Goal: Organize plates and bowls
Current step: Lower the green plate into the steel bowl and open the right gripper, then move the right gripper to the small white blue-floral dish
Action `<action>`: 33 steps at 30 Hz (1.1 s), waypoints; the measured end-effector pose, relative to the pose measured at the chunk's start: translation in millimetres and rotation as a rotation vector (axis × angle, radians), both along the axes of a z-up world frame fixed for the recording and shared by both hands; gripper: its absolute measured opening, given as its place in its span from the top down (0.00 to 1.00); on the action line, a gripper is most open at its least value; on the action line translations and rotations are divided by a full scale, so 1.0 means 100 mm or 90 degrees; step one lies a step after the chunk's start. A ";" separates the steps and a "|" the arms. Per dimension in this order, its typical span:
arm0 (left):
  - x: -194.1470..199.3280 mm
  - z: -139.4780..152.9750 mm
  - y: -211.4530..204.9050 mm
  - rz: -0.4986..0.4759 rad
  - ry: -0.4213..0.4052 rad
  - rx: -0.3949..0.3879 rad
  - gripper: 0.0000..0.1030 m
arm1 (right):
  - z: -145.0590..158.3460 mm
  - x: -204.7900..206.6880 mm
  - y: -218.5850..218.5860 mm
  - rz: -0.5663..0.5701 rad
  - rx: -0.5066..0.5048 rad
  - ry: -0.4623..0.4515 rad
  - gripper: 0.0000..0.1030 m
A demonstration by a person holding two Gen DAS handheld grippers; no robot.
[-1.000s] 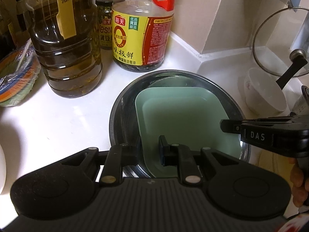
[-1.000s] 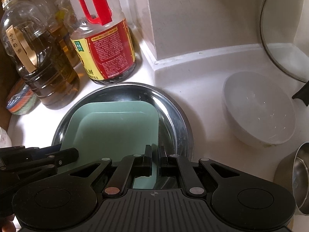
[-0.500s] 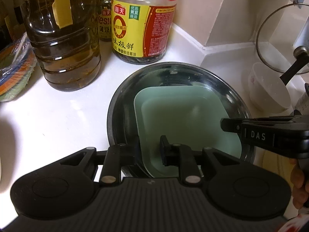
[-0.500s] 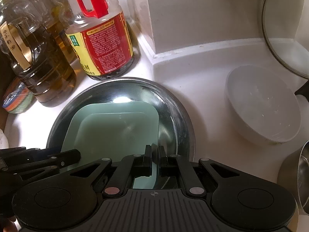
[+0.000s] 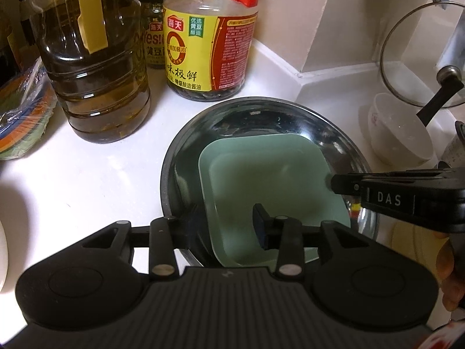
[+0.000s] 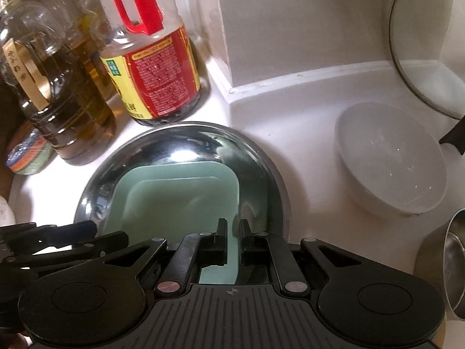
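A pale green square plate (image 5: 270, 186) lies inside a round steel plate (image 5: 261, 116) on the white counter; both show in the right wrist view too, green plate (image 6: 180, 200), steel plate (image 6: 186, 142). My left gripper (image 5: 223, 224) is shut across the near rims of both, one finger outside the steel rim, one inside the green plate. My right gripper (image 6: 232, 232) is shut on the right edge of the green plate. A white bowl (image 6: 389, 157) sits to the right, also in the left wrist view (image 5: 398, 131).
A large oil bottle (image 5: 90, 58), a soy sauce jug (image 5: 206, 37) and a small jar (image 5: 152, 29) stand behind the plates. A glass pot lid (image 6: 424, 40) leans on the wall at right. A steel pot (image 6: 447, 264) is at the right edge. Wrapped coloured plates (image 5: 23, 116) lie left.
Both grippers and the two plates have shifted slightly toward me and the bottles. The right gripper's fingers now stand a little apart around the green plate's edge.
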State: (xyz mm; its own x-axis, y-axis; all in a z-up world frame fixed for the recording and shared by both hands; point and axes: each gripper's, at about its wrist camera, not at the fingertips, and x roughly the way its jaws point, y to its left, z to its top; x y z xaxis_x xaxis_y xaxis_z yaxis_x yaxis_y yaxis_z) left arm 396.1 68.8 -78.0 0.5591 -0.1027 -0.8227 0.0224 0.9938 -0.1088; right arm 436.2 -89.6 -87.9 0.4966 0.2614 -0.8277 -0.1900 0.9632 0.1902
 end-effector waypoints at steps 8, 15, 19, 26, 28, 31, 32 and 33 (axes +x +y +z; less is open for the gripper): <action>-0.14 0.14 -0.03 0.000 -0.020 0.003 0.63 | 0.16 -0.15 -0.04 -0.003 0.026 -0.025 0.52; -0.37 0.31 -0.03 0.006 -0.035 0.014 0.55 | 0.30 -0.35 -0.08 0.012 0.039 -0.038 0.50; -0.54 0.41 -0.01 0.016 -0.044 0.014 0.51 | 0.38 -0.48 -0.09 0.026 0.042 -0.049 0.48; -0.85 0.52 -0.05 0.039 -0.042 0.021 0.49 | 0.49 -0.77 -0.10 0.055 0.035 -0.079 0.40; -0.95 0.55 -0.08 0.045 -0.042 0.025 0.49 | 0.52 -0.87 -0.12 0.064 0.034 -0.089 0.38; -1.10 0.59 -0.13 0.051 -0.042 0.035 0.47 | 0.53 -0.97 -0.12 0.077 0.029 -0.089 0.35; -1.14 0.60 -0.15 0.054 -0.042 0.038 0.47 | 0.54 -1.00 -0.13 0.084 0.030 -0.091 0.35; -1.19 0.61 -0.16 0.058 -0.041 0.041 0.46 | 0.54 -1.03 -0.14 0.090 0.033 -0.095 0.35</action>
State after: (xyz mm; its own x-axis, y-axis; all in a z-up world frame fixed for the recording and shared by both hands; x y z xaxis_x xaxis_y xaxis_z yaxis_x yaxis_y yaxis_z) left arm 277.5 52.8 -16.6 0.6161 0.0028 -0.7876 -0.0627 0.9970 -0.0456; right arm 333.6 -103.6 -33.5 0.5678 0.3772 -0.7317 -0.3519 0.9148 0.1985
